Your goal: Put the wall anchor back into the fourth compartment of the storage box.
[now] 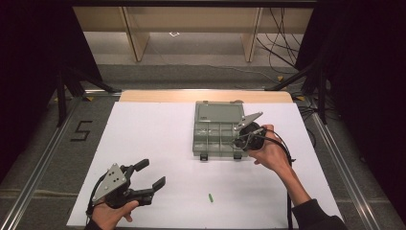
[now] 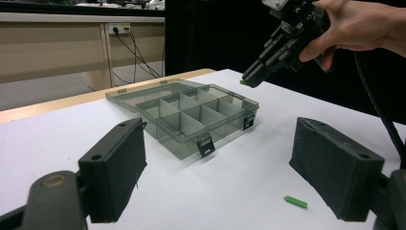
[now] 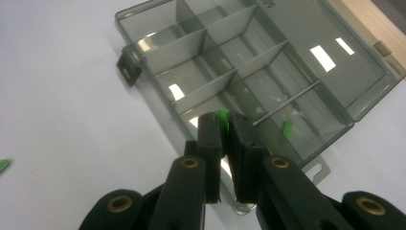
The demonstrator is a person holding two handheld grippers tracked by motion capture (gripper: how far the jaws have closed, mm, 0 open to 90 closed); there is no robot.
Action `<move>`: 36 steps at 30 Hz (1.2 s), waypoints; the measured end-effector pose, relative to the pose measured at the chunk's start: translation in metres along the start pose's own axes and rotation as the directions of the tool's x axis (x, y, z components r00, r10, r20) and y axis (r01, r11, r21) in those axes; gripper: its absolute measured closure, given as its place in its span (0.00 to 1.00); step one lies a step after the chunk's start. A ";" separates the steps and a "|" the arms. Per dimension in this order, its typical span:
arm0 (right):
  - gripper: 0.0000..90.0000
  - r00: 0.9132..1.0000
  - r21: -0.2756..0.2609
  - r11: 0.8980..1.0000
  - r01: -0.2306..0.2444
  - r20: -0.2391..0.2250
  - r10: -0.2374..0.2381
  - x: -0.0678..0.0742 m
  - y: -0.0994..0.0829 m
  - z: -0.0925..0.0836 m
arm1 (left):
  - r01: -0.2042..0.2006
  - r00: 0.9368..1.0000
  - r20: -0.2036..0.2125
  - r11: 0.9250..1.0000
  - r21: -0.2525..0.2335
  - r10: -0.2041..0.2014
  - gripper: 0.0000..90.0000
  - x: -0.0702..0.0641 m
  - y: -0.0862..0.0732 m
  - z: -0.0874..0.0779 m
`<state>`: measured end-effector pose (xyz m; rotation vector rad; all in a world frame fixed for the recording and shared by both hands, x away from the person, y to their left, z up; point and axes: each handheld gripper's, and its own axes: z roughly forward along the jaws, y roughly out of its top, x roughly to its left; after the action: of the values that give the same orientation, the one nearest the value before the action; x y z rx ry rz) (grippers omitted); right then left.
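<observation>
A grey see-through compartment box (image 1: pixel 218 125) lies open in the middle of the white table, lid flat behind it. My right gripper (image 1: pixel 236 142) hovers over its front right corner, shut on a small green piece (image 3: pixel 221 119); the tips (image 2: pixel 252 78) hang just above the box (image 2: pixel 184 114). Inside one right-hand compartment lies another green piece (image 3: pixel 287 127). My left gripper (image 1: pixel 152 173) rests low at the front left, open and holding nothing, its pads (image 2: pixel 119 163) wide apart. A third green piece (image 1: pixel 210 197) lies loose on the table between the two hands, close to the left gripper's jaw (image 2: pixel 295 201).
The box (image 3: pixel 249 62) has two dark latches on its front wall (image 1: pixel 205 156). White tabletop (image 1: pixel 143 129) stretches left of the box and along the front. A wooden strip (image 1: pixel 206 96) edges the far side, with cables on the floor beyond.
</observation>
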<state>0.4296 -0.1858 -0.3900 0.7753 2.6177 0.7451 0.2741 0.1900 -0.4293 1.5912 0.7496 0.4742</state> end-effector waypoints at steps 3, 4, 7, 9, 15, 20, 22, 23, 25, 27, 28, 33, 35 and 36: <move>0.94 1.000 -0.014 1.000 -0.002 0.019 0.002 -0.006 0.002 0.001 | -0.001 1.000 0.000 1.000 0.000 0.001 0.21 0.000 0.000 0.000; 0.94 1.000 -0.015 1.000 -0.006 0.018 0.006 -0.008 0.003 0.002 | 0.001 1.000 0.006 1.000 -0.009 -0.001 0.21 0.000 0.000 0.001; 0.94 0.999 -0.032 0.999 -0.004 0.038 0.005 -0.012 0.003 0.006 | 0.002 1.000 0.008 1.000 -0.013 -0.002 0.21 0.000 0.000 0.001; 0.94 0.999 -0.013 1.000 -0.027 0.028 0.027 -0.016 0.003 0.006 | 0.001 1.000 0.008 1.000 -0.012 -0.001 0.21 0.000 0.000 0.001; 0.94 0.997 -0.016 0.999 -0.048 0.055 0.049 -0.029 0.003 0.009 | 0.001 1.000 0.008 1.000 -0.012 -0.001 0.21 0.000 0.000 0.001; 0.94 0.995 -0.010 0.998 -0.069 0.076 0.070 -0.036 0.006 0.014 | 0.005 1.000 -0.003 1.000 -0.002 -0.005 0.21 0.000 0.000 0.001; 0.94 0.994 -0.014 0.997 -0.072 0.085 0.073 -0.039 0.007 0.017 | 0.004 1.000 -0.003 1.000 -0.001 -0.004 0.21 0.000 0.000 0.001; 0.94 0.994 -0.012 0.998 -0.063 0.087 0.064 -0.042 0.007 0.019 | 0.005 1.000 -0.003 1.000 -0.001 -0.005 0.21 0.000 0.000 0.001; 0.93 0.992 -0.009 0.996 -0.085 0.090 0.086 -0.044 0.008 0.022 | 0.004 1.000 -0.004 1.000 -0.001 -0.004 0.21 0.000 0.000 0.001; 0.94 0.993 0.001 0.997 -0.077 0.087 0.077 -0.048 0.009 0.026 | 0.003 1.000 -0.003 1.000 0.000 -0.003 0.21 0.000 0.000 0.001; 0.94 0.992 0.010 0.997 -0.082 0.092 0.081 -0.048 0.009 0.027 | 0.003 1.000 -0.003 1.000 0.000 -0.003 0.21 0.000 0.000 0.001; 0.94 0.990 0.030 0.994 -0.102 0.097 0.099 -0.055 0.012 0.035 | 0.000 1.000 0.008 1.000 -0.014 0.000 0.21 0.001 0.000 0.001; 0.94 0.989 0.035 0.994 -0.107 0.103 0.103 -0.059 0.014 0.038 | 0.005 1.000 -0.007 1.000 -0.002 -0.005 0.21 0.000 0.000 0.000; 0.94 0.989 0.043 0.993 -0.111 0.103 0.106 -0.060 0.014 0.040 | 0.004 1.000 -0.006 1.000 -0.003 -0.004 0.21 0.000 0.000 0.000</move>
<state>0.5006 -0.1948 -0.4060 0.9507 2.5286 0.6551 0.2740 0.1901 -0.4291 1.5858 0.7563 0.4765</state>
